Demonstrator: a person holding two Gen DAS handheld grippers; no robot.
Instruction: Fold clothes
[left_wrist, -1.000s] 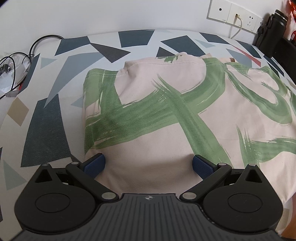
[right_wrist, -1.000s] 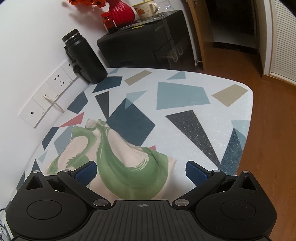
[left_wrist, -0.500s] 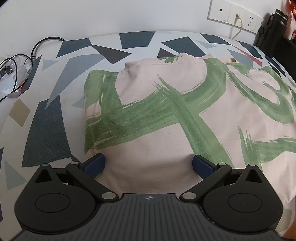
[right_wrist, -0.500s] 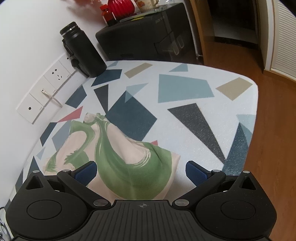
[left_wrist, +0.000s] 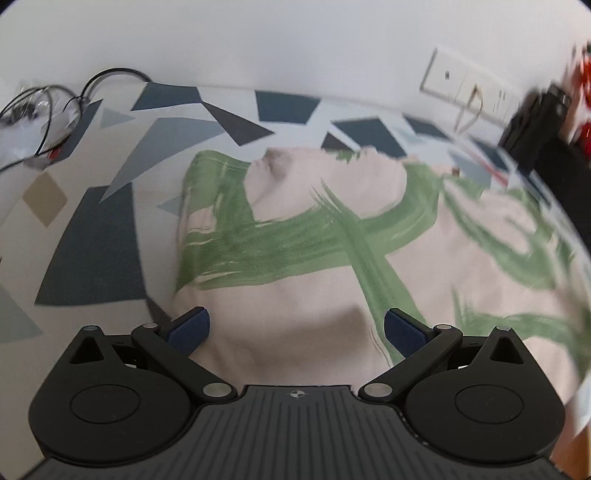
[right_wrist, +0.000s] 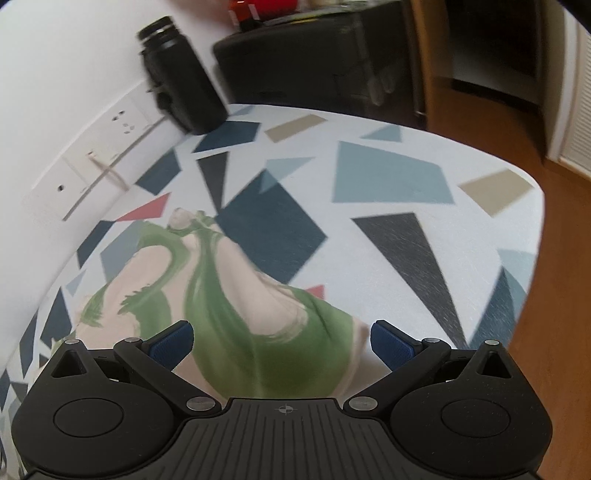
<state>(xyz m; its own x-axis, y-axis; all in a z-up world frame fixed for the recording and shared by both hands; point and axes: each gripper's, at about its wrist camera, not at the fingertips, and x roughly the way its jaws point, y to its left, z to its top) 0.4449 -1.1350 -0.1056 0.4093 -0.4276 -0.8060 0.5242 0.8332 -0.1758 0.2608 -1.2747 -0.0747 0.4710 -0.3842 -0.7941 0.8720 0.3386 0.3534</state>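
A: From the left wrist: left tongs (left_wrist: 297, 328) spread wide, holding nothing, low over the near edge of the shirt (left_wrist: 332, 229).

B: Shirt where?

A: Spread on the patterned surface (left_wrist: 88, 243), pink with green brush strokes, filling most of the view. Looks more than one layer thick at the left edge, though hard to be sure. Cables (left_wrist: 55, 107) off at the far left corner, well apart.

B: Why poised there?

A: Probably to pinch the near hem; a guess only.

B: And from the right wrist?

A: Right tongs (right_wrist: 282, 341) also wide apart, gripping nothing, over the shirt's right end (right_wrist: 229, 306), bunched and narrowing toward the wall. Bare surface (right_wrist: 388, 177) beyond. Black bottle (right_wrist: 181, 77) standing by the wall, clear of the cloth.

B: Folded or not?

A: Cannot tell; fits a partial fold or a loose lay.
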